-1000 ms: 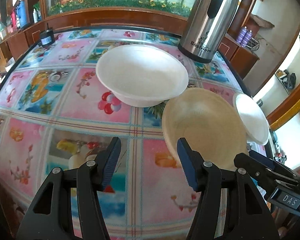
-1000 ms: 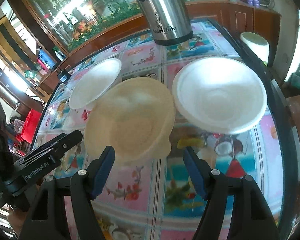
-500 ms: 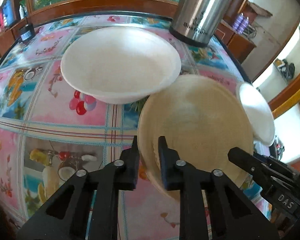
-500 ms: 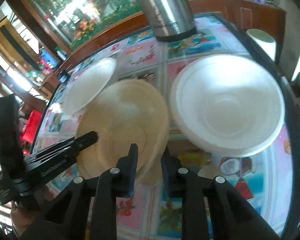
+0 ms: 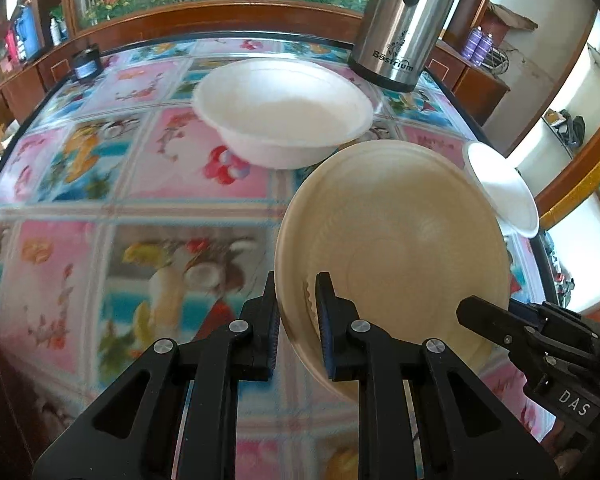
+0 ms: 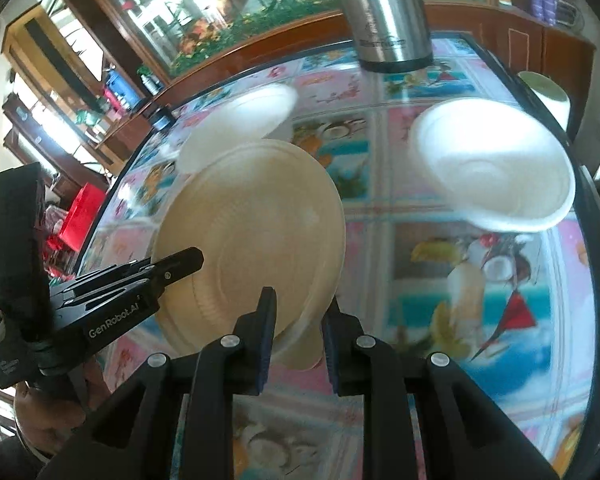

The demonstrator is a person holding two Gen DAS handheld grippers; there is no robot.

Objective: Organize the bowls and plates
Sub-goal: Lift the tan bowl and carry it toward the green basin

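A tan bowl [image 5: 396,248] is held tilted above the table by both grippers. My left gripper [image 5: 298,312] is shut on its left rim. My right gripper [image 6: 298,320] is shut on its near rim; the bowl [image 6: 256,232] fills the middle of the right wrist view. A large white bowl [image 5: 284,108] sits on the table behind it, also seen in the right wrist view [image 6: 240,124]. A second white bowl [image 6: 496,172] sits to the right near the table edge, seen edge-on in the left wrist view [image 5: 504,192].
A steel thermos jug [image 5: 404,28] stands at the back right of the colourful fruit-print tablecloth [image 5: 100,184]. A small dark jar [image 5: 86,64] stands at the back left. A wooden ledge with flowers [image 5: 220,8] runs behind. The table's right edge [image 6: 596,240] is close.
Both grippers went from open to shut on the tan bowl's rim, then lifted and tilted it off the table. The white bowls have not moved.
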